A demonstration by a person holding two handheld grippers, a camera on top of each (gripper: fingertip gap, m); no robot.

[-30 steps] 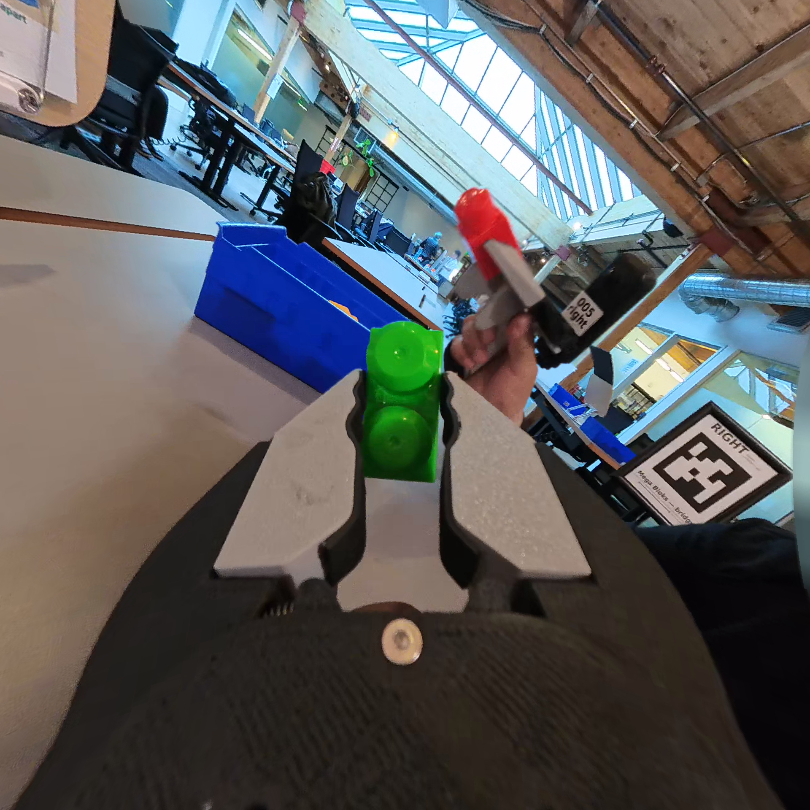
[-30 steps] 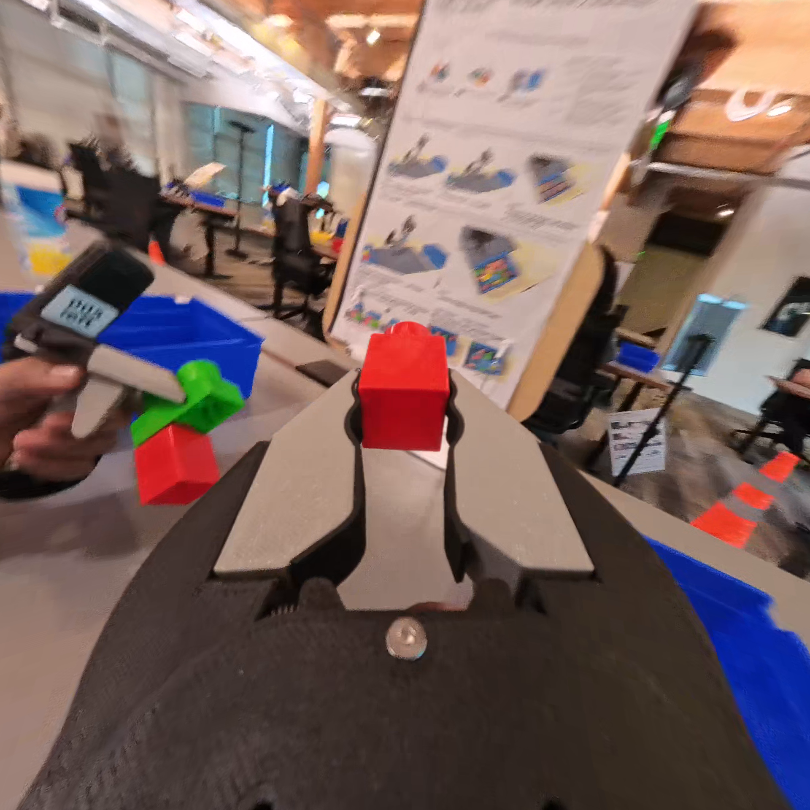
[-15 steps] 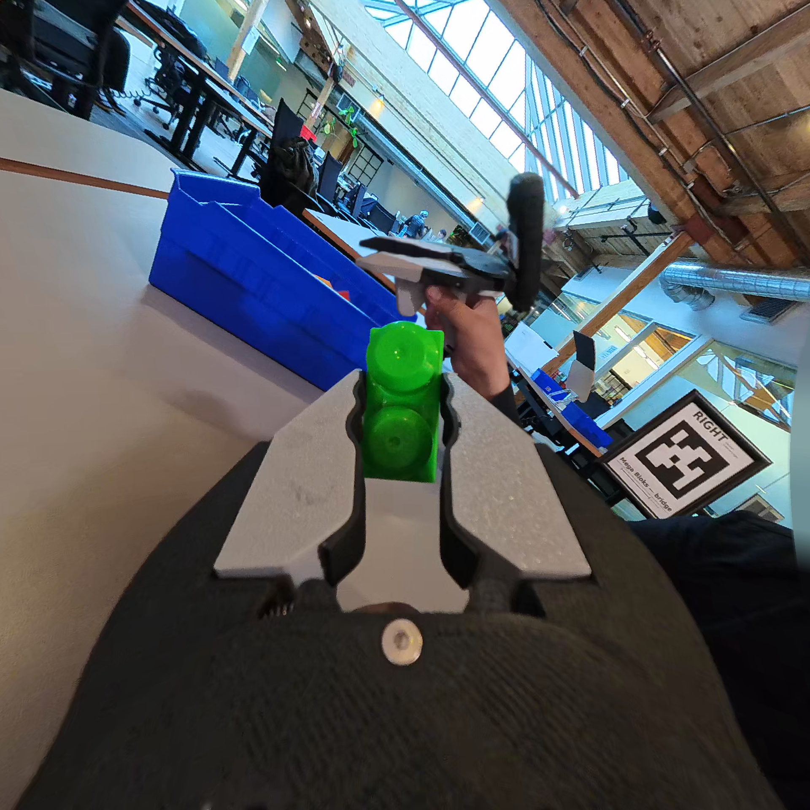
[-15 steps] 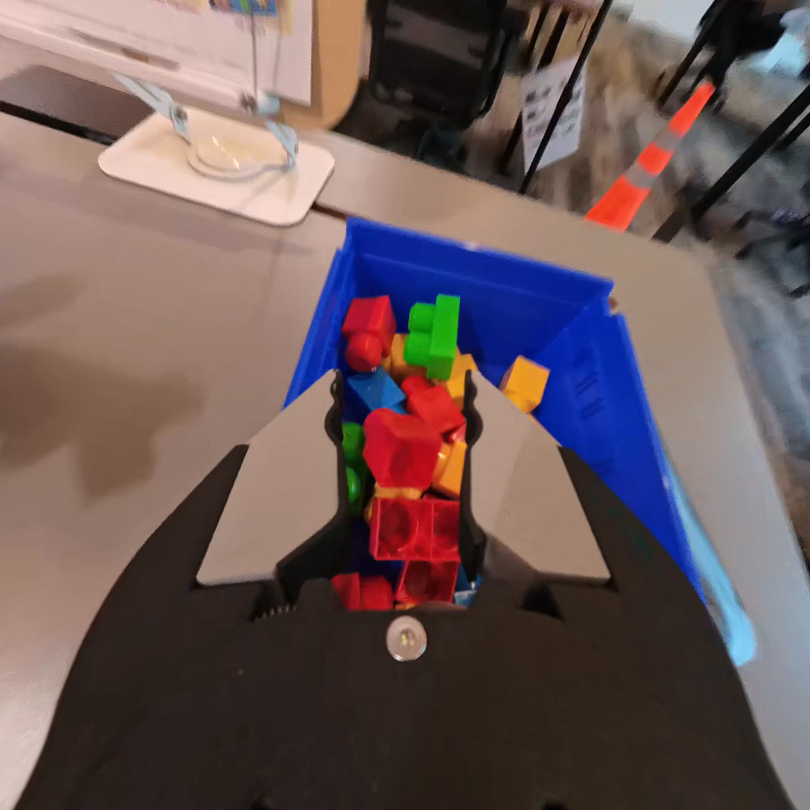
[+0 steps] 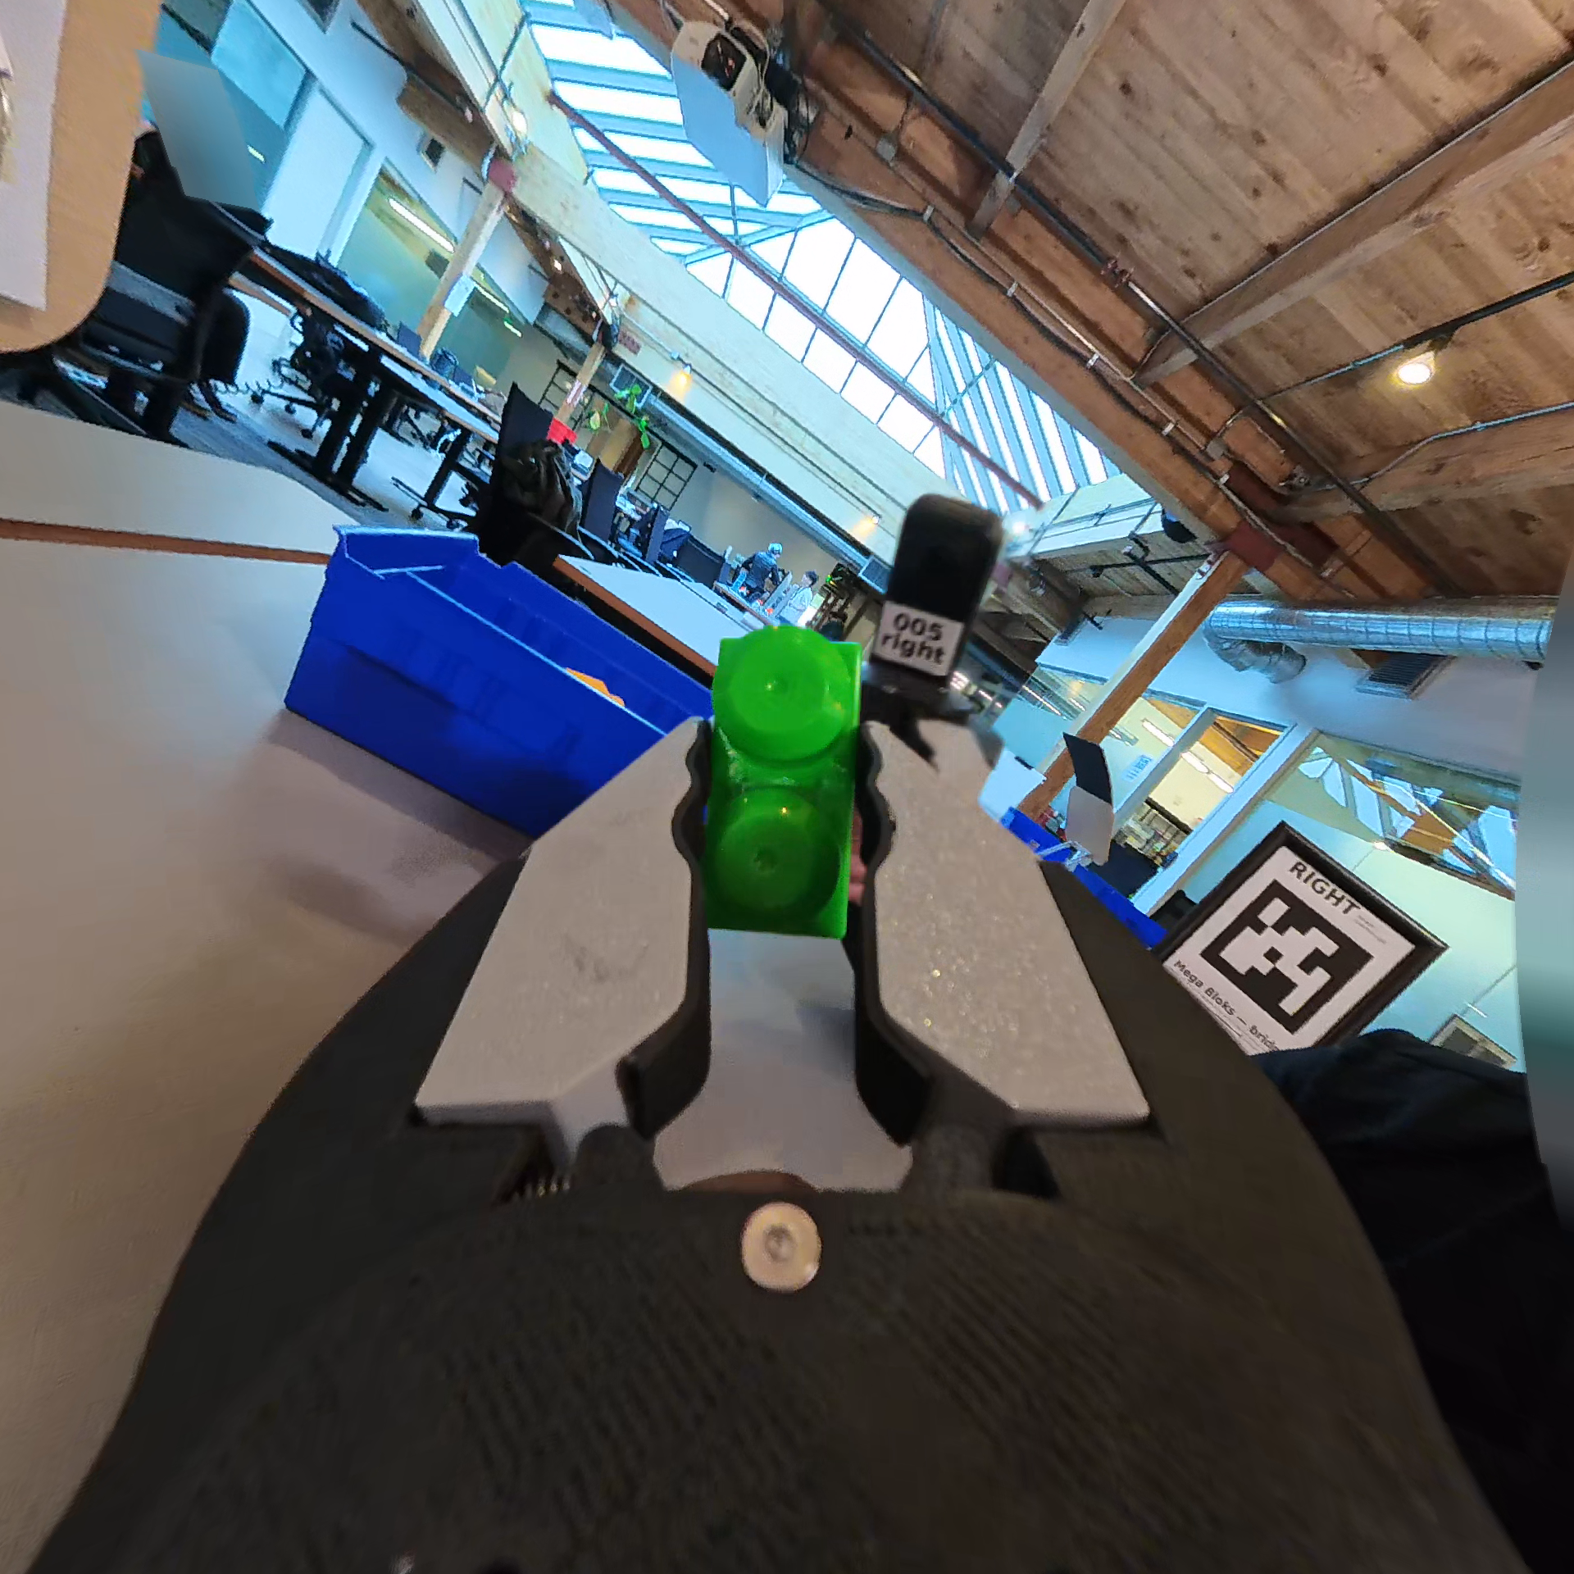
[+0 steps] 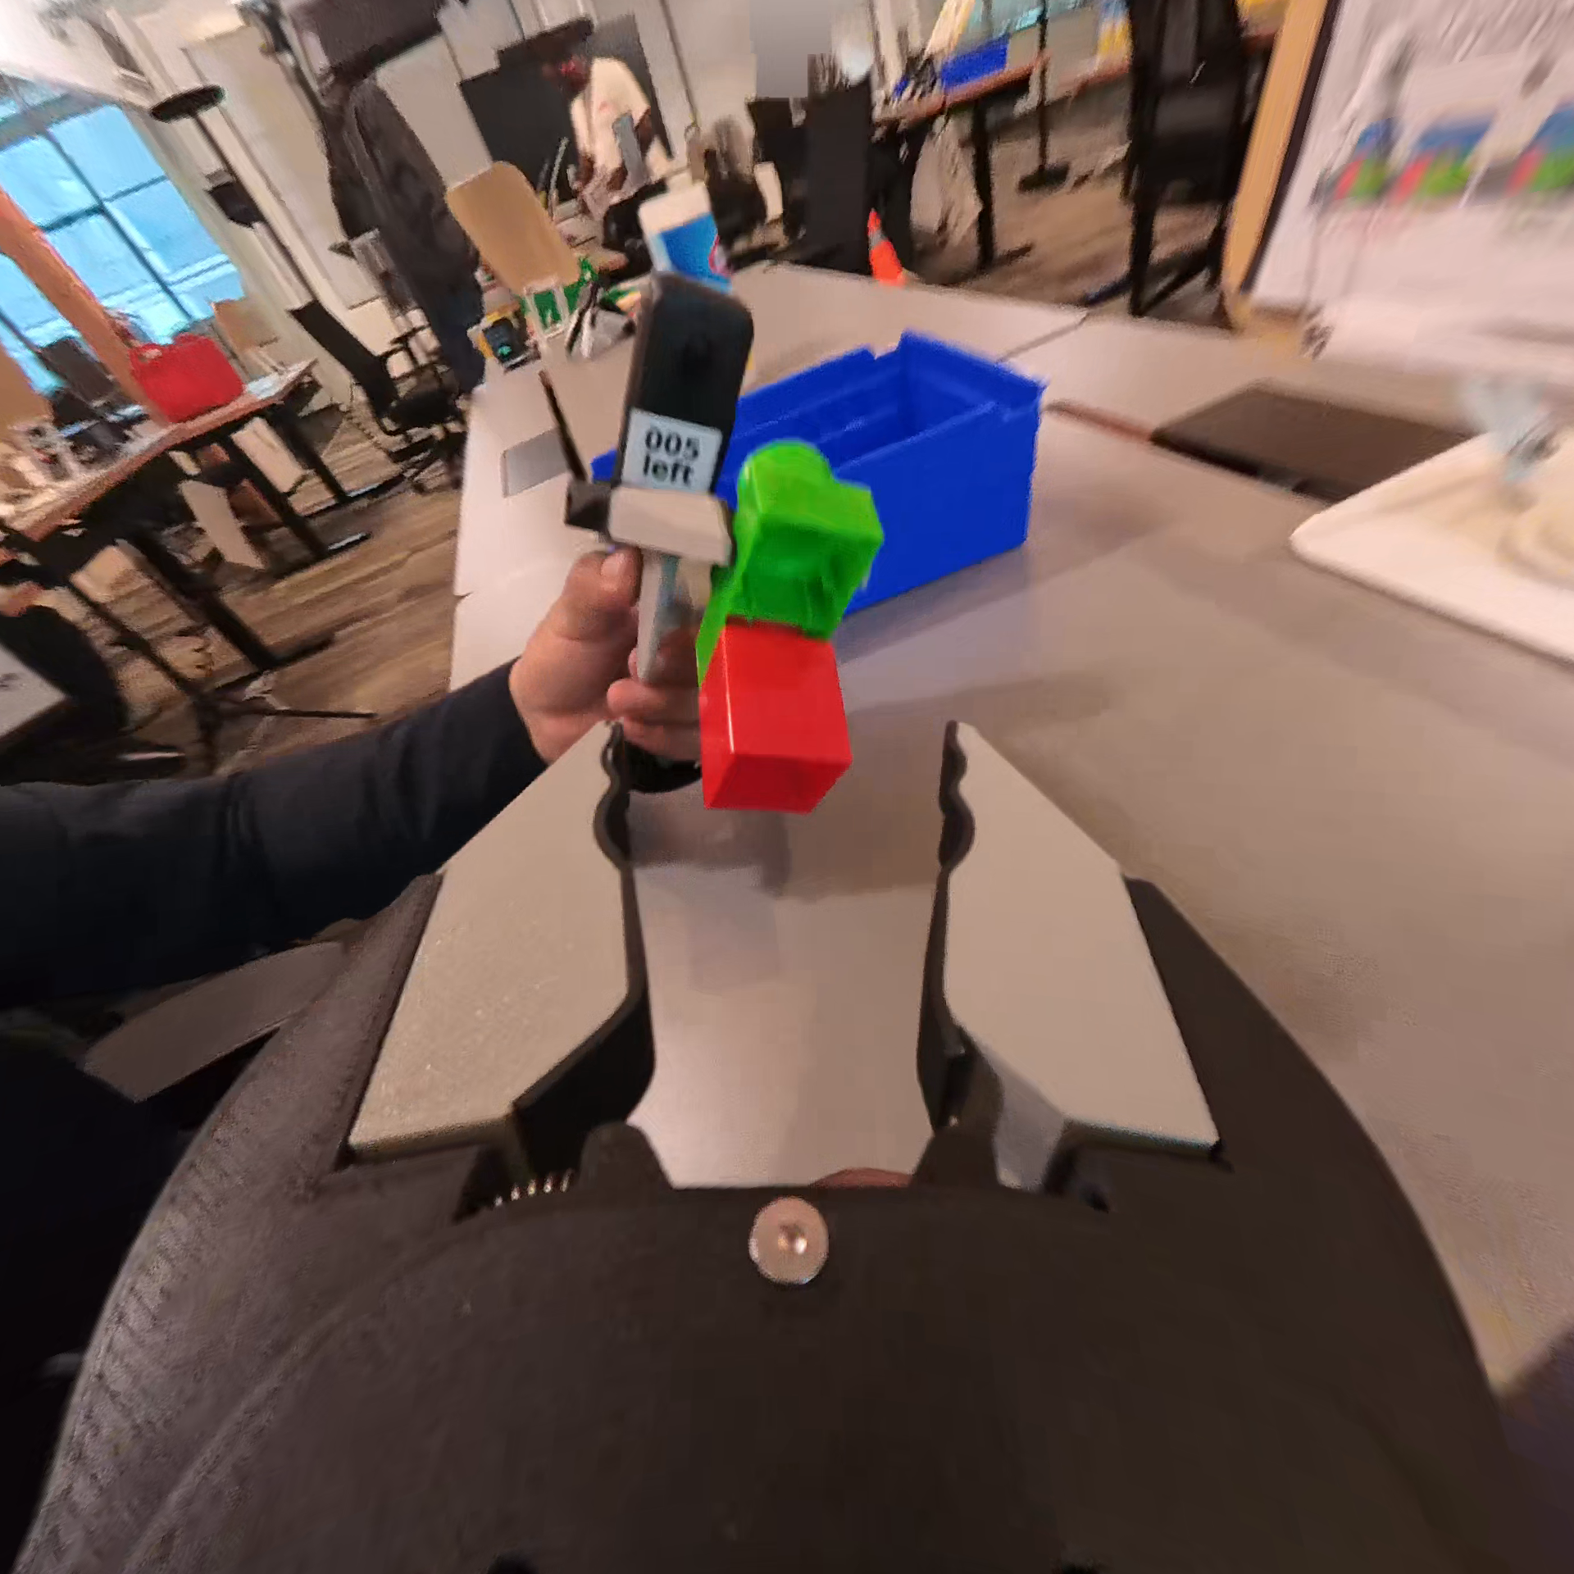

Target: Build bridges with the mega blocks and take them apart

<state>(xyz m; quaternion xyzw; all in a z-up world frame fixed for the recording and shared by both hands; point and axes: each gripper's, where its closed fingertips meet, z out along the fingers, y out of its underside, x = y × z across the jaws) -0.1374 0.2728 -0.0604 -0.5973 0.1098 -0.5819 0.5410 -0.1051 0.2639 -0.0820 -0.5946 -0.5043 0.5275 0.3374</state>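
Pinching one green block (image 5: 779, 796) atop one red block (image 6: 771, 724), left hand-held gripper (image 5: 779, 766); right hand-held gripper (image 6: 779, 788) spread, bare.

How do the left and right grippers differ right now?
Grasp: the left gripper has both pads pressed on a green block; the right gripper holds nothing.
Jaws: the left's are narrowed to the block's width; the right's stand wide apart.
Load: a red block hangs under the left's green block; nothing hangs from the right.
Shared: both are held up off the grey table, near a blue bin.
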